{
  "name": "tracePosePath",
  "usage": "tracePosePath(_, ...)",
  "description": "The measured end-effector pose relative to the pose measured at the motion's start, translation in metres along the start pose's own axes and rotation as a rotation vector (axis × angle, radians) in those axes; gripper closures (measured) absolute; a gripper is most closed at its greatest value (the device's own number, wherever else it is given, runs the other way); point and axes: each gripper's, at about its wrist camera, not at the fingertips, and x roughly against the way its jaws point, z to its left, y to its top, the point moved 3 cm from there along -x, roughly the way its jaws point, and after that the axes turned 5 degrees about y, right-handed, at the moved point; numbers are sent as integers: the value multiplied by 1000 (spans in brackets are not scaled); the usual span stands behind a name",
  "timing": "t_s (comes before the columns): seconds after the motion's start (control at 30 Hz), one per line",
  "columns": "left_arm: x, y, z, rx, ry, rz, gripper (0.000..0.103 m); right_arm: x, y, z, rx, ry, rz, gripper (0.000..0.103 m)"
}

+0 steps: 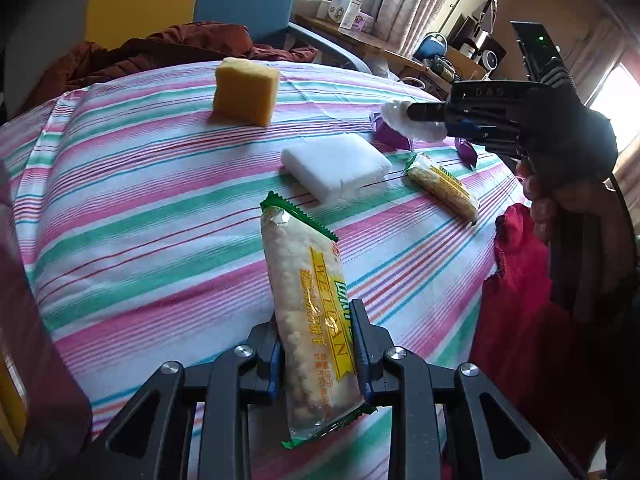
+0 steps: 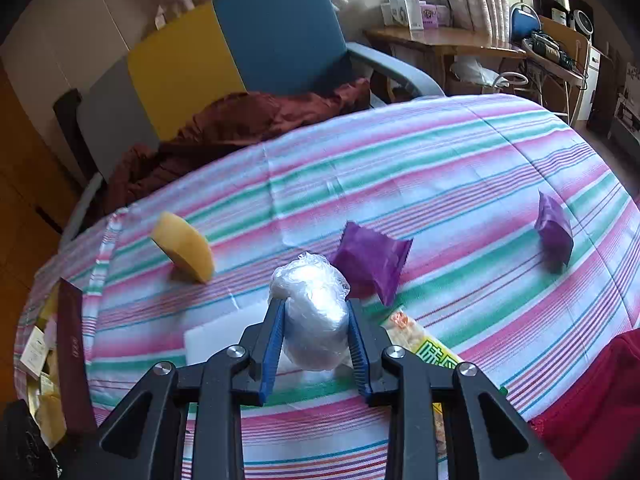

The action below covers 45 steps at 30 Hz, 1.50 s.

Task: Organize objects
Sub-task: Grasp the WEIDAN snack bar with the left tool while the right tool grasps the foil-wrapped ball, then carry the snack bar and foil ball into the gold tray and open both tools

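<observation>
Pink-green-white striped cloth (image 1: 140,184); yellow sponge (image 1: 245,91); white block (image 1: 336,166); purple packets (image 2: 370,262); green-edged snack wrapper (image 1: 308,312).

right gripper (image 2: 316,336): my blue pads clamp a plastic-wrapped white bundle (image 2: 314,312), centre frame
yellow sponge (image 2: 185,247): left of centre, tilted on the striped cloth (image 2: 440,160)
purple packets: one (image 2: 370,261) just right of the bundle, the other (image 2: 554,232) far right
snack pack (image 2: 424,344): lower right, partly hidden by my gripper
white block (image 2: 216,340): under my left finger

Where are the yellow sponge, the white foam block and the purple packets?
yellow sponge (image 1: 245,92), left wrist view, front face.
white foam block (image 1: 336,166), left wrist view, top face.
purple packets (image 2: 370,258), right wrist view, nearer packet's middle.
</observation>
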Motion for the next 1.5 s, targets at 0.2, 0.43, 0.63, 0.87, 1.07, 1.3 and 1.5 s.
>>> tracePosePath(0.2,29,-1,-1,-7,26,-46,74,-4,3,22,74,55,-14,73)
tracePosePath(0.43,68,-3,16,25,73,-107,74,-7,-3,44,156,87,-1,73)
tracePosePath(0.63,119,-6,56,118,137,-198,74,-11,-13,70,214,127,44,73)
tracePosePath(0.87,170,-23,129,279,273,-281,74,-3,-36,139,305,228,82,73)
tracePosePath(1.07,199,-50,180,392,366,-313,74,7,-72,222,403,386,112,73)
tracePosePath(1.3,213,-73,208,436,403,-317,74,3,-117,301,543,454,164,73)
tracePosePath(1.5,217,-56,224,415,425,-335,74,-15,-137,319,597,393,219,71)
